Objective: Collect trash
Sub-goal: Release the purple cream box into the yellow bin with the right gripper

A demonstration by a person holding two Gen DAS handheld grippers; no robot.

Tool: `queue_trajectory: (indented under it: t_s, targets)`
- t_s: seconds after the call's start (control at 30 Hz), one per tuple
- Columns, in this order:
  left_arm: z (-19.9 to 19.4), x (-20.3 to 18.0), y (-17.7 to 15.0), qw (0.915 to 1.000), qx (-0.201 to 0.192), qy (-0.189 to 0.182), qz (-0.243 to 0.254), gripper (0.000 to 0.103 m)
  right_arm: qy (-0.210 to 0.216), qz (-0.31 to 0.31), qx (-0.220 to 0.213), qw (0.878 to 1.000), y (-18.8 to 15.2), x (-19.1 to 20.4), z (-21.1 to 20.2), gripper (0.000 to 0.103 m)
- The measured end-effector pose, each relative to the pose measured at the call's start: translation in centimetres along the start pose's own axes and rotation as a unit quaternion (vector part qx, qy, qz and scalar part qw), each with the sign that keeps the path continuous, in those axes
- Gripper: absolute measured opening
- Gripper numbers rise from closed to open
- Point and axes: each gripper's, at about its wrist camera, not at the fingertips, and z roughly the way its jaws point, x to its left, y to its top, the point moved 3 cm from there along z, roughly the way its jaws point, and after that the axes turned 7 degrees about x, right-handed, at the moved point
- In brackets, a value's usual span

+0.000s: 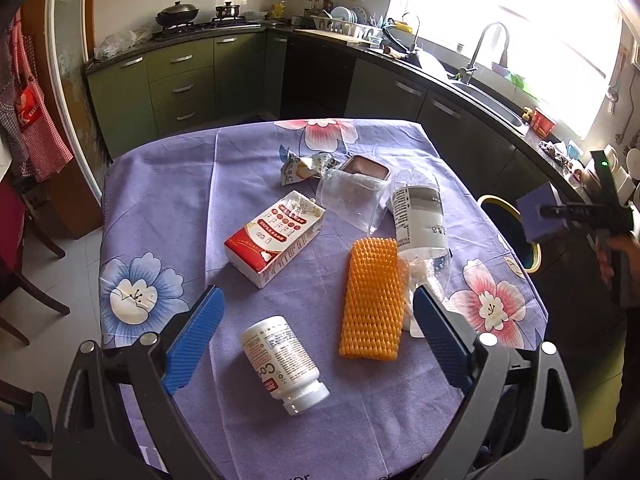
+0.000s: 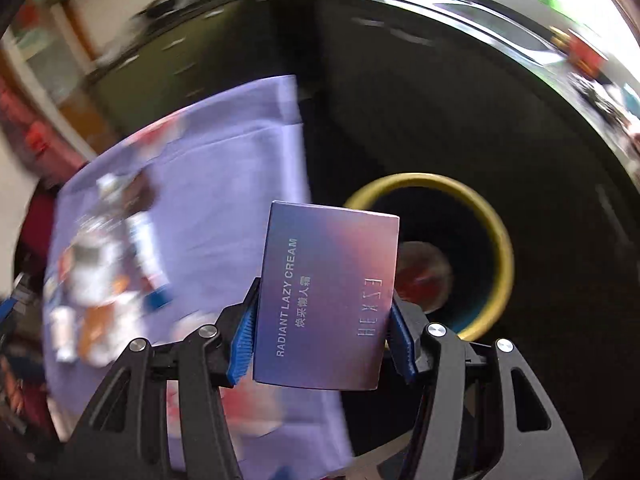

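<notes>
Jaws of the right gripper (image 2: 320,332) are clamping a purple cream box (image 2: 328,296) from both sides, holding it off the surface's edge, with the yellow-rimmed bin (image 2: 502,240) just beyond it. Jaws of the left gripper (image 1: 316,316) are gaping wide above the surface (image 1: 168,208), where a white pill bottle (image 1: 282,364), orange foam net (image 1: 372,300) and tissue pack (image 1: 274,236) are lying.

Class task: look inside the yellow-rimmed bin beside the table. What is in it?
Inside the yellow-rimmed round bin, one reddish, blurred piece of rubbish lies at the bottom. The purple cardboard cream box covers the bin's left part.
</notes>
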Motion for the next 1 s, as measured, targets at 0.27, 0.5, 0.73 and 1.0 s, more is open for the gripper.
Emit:
queue_trajectory:
  t_s: [0.27, 0.5, 0.73, 1.0]
  targets:
    - [0.4, 0.0, 0.3, 0.9999, 0.008, 0.013, 0.000, 0.091, -0.042, 0.074, 0.038, 0.996, 3.1, -7.4, 7.2, 0.056]
    - [1.0, 0.0, 0.5, 0.9996, 0.018, 0.020, -0.002, 0.091, -0.025, 0.119, 0.016, 0.992, 4.2, -10.6, 8.9, 0.067]
    - [1.6, -0.6, 0.2, 0.9995, 0.023, 0.020, 0.001, 0.091, 0.004, 0.112, 0.003, 0.994, 1.9, -10.7, 5.9, 0.067]
    - [2.3, -0.4, -1.0, 0.9984, 0.042, 0.038, 0.001, 0.091, 0.016, 0.094, -0.003, 0.995, -1.0, -8.7, 4.7, 0.072]
